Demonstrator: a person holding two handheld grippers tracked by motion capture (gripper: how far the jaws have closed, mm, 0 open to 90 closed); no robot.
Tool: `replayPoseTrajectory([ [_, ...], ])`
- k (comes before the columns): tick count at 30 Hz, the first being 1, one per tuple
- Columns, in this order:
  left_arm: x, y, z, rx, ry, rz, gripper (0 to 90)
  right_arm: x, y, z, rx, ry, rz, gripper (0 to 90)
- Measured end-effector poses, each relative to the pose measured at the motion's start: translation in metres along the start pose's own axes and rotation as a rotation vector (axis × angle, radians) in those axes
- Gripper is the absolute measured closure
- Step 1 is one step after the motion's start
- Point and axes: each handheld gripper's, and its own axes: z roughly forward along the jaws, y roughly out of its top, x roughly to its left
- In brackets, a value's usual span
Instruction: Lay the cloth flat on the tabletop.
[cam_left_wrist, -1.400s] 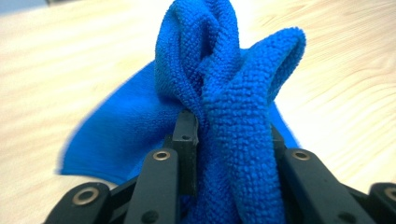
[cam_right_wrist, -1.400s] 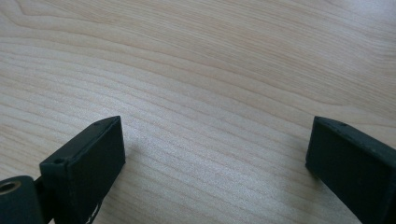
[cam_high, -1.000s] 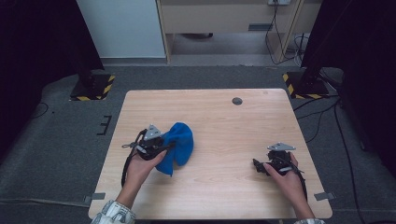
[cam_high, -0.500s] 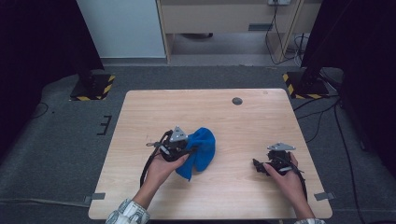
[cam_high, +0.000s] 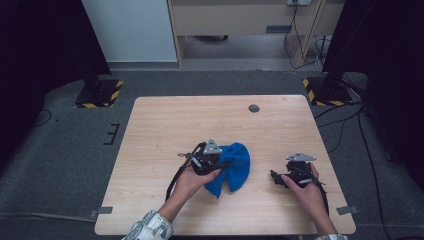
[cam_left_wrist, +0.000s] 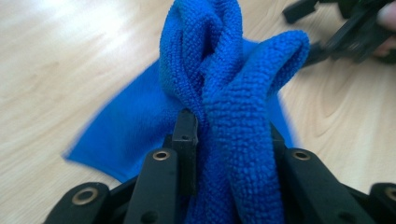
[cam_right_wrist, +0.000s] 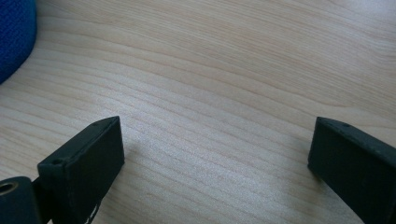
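Note:
A blue microfibre cloth (cam_high: 234, 166) lies bunched near the middle of the wooden table (cam_high: 165, 125). My left gripper (cam_high: 222, 164) is shut on a thick fold of it; in the left gripper view the cloth (cam_left_wrist: 233, 107) bulges up between the two black jaws and trails onto the wood behind. My right gripper (cam_high: 276, 176) rests low at the table's right front, a short way right of the cloth. In the right gripper view its jaws stand wide open over bare wood (cam_right_wrist: 215, 112), with an edge of the cloth (cam_right_wrist: 14, 32) at the upper left.
A small dark round grommet (cam_high: 254, 108) sits near the table's far edge. Black cables trail from both grippers toward the front edge. Grey carpet, stand bases with yellow-black tape and a cabinet lie beyond the table.
My left gripper has carried the blue cloth to the right across the table, toward the right gripper. The right hand has stayed where it was.

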Motion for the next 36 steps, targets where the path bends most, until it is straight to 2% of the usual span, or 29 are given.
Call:
replayPoseTrajectory([
  [9, 0.022, -0.02, 0.036, 0.086, 0.061, 0.003, 63.0, 0.002, 0.0, 0.0, -0.004, -0.012, 0.004, 4.6],
  [10, 0.023, -0.022, 0.039, 0.081, 0.059, -0.003, 60.7, 0.003, 0.0, 0.0, -0.004, -0.012, 0.003, 4.6],
  [11, 0.022, -0.023, 0.04, 0.08, 0.06, -0.003, 54.3, 0.004, 0.0, -0.001, -0.002, -0.004, -0.001, 5.1],
  [12, 0.022, -0.023, 0.041, 0.08, 0.071, 0.003, 54.3, 0.004, 0.0, -0.001, -0.002, -0.004, -0.001, 5.1],
  [13, 0.022, -0.022, 0.04, 0.078, 0.08, 0.002, 48.8, 0.004, 0.0, -0.001, -0.001, -0.001, -0.005, 6.1],
  [15, 0.021, -0.02, 0.035, 0.052, 0.072, -0.01, 35.9, 0.006, 0.001, -0.002, -0.004, 0.008, -0.012, 11.5],
  [19, 0.019, -0.015, 0.015, -0.037, 0.092, -0.034, 16.1, 0.017, 0.005, -0.008, -0.036, 0.037, -0.048, 13.4],
  [20, 0.019, -0.015, 0.015, -0.037, 0.092, -0.034, 14.8, 0.017, 0.005, -0.008, -0.036, 0.037, -0.048, 13.4],
  [21, 0.019, -0.015, 0.005, -0.073, 0.096, -0.039, 14.0, 0.022, 0.007, -0.012, -0.057, 0.046, -0.062, 14.9],
  [22, 0.019, -0.015, 0.005, -0.073, 0.096, -0.039, 13.1, 0.025, 0.009, -0.014, -0.067, 0.052, -0.069, 16.4],
  [26, 0.019, -0.019, -0.013, -0.098, 0.112, -0.019, 10.8, 0.033, 0.011, -0.019, -0.086, 0.081, -0.09, 20.6],
  [27, 0.02, -0.021, -0.017, -0.102, 0.113, -0.022, 10.4, 0.038, 0.012, -0.021, -0.092, 0.095, -0.1, 24.9],
  [30, 0.021, -0.027, -0.027, -0.132, 0.11, -0.044, 9.9, 0.042, 0.013, -0.022, -0.096, 0.107, -0.111, 25.9],
  [31, 0.021, -0.028, -0.029, -0.131, 0.117, -0.038, 9.8, 0.046, 0.013, -0.024, -0.101, 0.125, -0.122, 30.7],
  [32, 0.021, -0.029, -0.031, -0.131, 0.127, -0.034, 9.8, 0.046, 0.013, -0.024, -0.101, 0.125, -0.122, 30.7],
  [34, 0.022, -0.031, -0.033, -0.145, 0.117, -0.056, 9.8, 0.051, 0.014, -0.025, -0.108, 0.141, -0.14, 33.5],
  [36, 0.023, -0.034, -0.036, -0.143, 0.126, -0.054, 10.1, 0.055, 0.014, -0.026, -0.114, 0.166, -0.154, 37.2],
])
